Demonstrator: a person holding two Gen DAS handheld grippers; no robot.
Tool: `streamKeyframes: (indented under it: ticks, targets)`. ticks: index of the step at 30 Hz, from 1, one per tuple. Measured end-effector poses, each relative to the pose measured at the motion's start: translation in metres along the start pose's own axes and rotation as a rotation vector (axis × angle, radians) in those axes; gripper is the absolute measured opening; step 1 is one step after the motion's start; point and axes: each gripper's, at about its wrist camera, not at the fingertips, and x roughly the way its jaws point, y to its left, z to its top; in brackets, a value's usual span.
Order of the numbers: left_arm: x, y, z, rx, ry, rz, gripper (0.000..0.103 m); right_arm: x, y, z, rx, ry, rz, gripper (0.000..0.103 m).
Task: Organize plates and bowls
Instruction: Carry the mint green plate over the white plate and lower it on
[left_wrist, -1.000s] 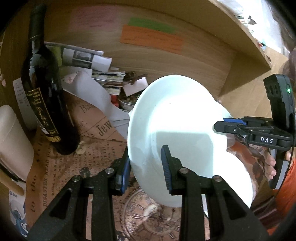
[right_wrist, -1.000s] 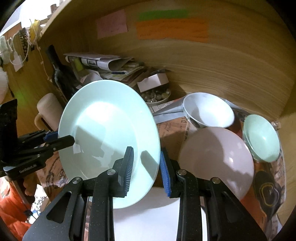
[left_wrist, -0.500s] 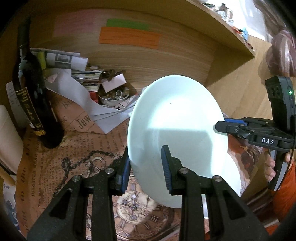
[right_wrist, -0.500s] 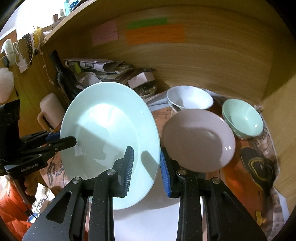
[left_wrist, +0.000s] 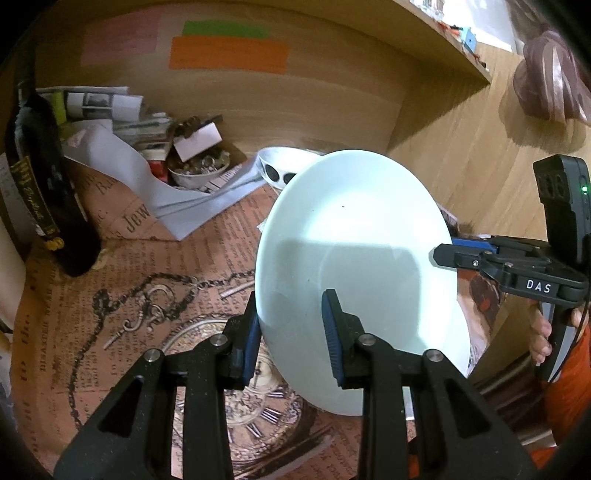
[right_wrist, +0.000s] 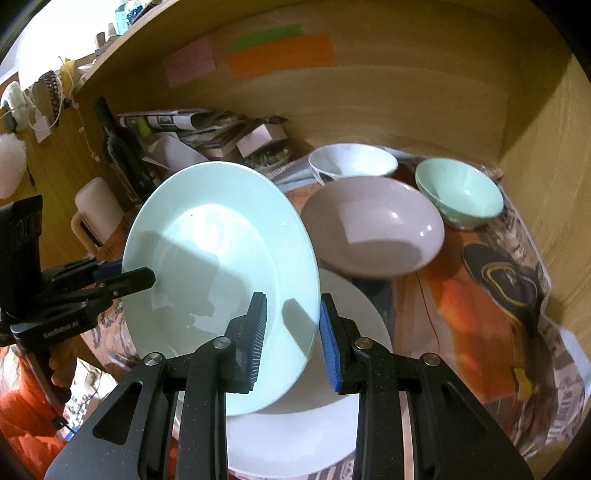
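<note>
A pale green plate (left_wrist: 354, 258) (right_wrist: 214, 251) hangs tilted on edge above the table, held from both sides. My left gripper (left_wrist: 291, 321) is shut on its left rim and shows in the right wrist view as the left gripper (right_wrist: 136, 275). My right gripper (right_wrist: 291, 325) is shut on the opposite rim, seen across the plate as the right gripper (left_wrist: 447, 251). Under the held plate lies a white plate (right_wrist: 332, 424). Behind it stand a mauve deep plate (right_wrist: 373, 225), a white bowl (right_wrist: 351, 162) (left_wrist: 280, 166) and a green bowl (right_wrist: 458, 192).
A dark wine bottle (left_wrist: 40, 192) stands at the left by a cream mug (right_wrist: 98, 210). Folded newspapers (left_wrist: 96, 105) and a small dish of odds and ends (left_wrist: 199, 171) crowd the wooden back wall (left_wrist: 295, 96). A wooden side wall (right_wrist: 535, 177) closes the right.
Both grippers have drawn back from the back wall with the plate between them. The bottle has slid left in the left view, and the bowls now show fully in the right view.
</note>
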Motion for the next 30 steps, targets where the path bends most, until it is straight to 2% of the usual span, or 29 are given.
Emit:
streamKeyframes:
  ticks: [20,30]
  targets:
    - [0.034,-0.012,-0.008,0.043,0.091,-0.011,0.03,0.012,-0.025,-0.035,0.096,0.074,0.01,0.026]
    - [0.05,-0.013,-0.01,0.061,0.128,-0.028,0.031,0.012,-0.033,-0.044,0.141,0.074,0.012,0.027]
